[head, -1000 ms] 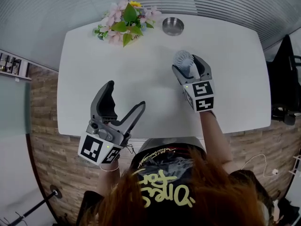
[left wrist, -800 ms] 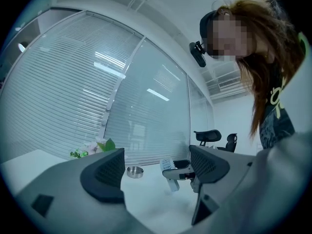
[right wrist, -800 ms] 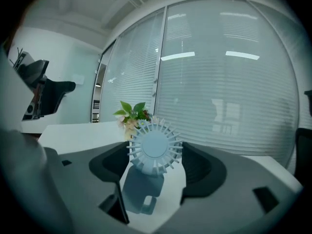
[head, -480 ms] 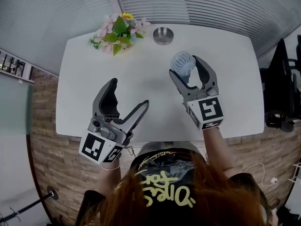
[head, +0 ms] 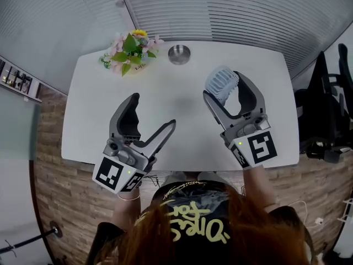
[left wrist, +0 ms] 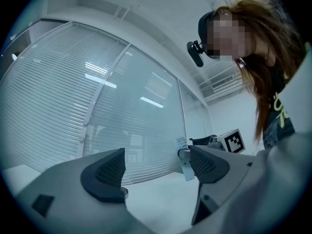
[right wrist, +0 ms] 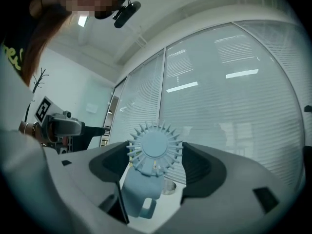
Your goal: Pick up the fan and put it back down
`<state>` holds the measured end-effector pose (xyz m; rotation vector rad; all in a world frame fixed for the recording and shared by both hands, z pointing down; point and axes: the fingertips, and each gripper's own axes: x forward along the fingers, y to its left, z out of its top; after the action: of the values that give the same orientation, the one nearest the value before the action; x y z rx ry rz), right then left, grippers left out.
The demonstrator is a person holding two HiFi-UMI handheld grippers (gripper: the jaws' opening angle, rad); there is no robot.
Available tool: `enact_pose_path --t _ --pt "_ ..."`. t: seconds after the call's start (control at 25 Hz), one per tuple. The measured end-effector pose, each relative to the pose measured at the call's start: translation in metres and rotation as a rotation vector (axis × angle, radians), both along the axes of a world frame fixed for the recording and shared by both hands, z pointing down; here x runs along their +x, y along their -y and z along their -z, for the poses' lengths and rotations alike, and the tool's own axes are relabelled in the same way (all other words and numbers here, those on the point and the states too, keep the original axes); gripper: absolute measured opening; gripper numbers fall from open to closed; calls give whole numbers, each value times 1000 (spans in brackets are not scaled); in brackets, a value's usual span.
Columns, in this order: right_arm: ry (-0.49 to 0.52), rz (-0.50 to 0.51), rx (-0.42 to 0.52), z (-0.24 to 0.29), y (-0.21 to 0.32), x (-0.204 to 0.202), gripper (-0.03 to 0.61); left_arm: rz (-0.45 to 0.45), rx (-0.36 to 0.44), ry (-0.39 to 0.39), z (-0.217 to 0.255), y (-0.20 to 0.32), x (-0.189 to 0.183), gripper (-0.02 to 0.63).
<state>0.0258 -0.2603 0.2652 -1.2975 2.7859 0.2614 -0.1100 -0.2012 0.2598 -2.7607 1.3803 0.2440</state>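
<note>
A small pale blue fan (head: 222, 84) with a round ribbed head hangs in the air above the white table (head: 165, 93). My right gripper (head: 224, 85) is shut on it, its dark pads pressed against both sides of the head. In the right gripper view the fan (right wrist: 155, 147) stands upright between the jaws of the right gripper (right wrist: 156, 162), its stand hanging below. My left gripper (head: 152, 111) hovers over the table's near edge, open and empty. Nothing lies between the pads of the left gripper (left wrist: 156, 167) in its own view.
A pot of pink flowers (head: 128, 48) and a small metal bowl (head: 178, 54) stand at the table's far edge. Slatted blinds (head: 231, 10) close off the room behind the table. Dark furniture (head: 325, 120) stands to the right.
My right gripper has lifted the fan off the table and brought it up toward the head camera. The left gripper has risen a little, still open.
</note>
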Motion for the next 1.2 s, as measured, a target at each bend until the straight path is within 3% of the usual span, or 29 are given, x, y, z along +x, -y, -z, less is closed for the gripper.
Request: enact_pose_path --t 0.36,0.56,1.2 --pt "84 8 57 37 -22 62 342 -10 24 14 10 -3 38 400" --pt "74 -8 58 37 -34 93 342 -14 27 24 10 -4 54 399" --pt "92 -20 53 40 -41 117 342 -19 22 30 8 0 71 399"
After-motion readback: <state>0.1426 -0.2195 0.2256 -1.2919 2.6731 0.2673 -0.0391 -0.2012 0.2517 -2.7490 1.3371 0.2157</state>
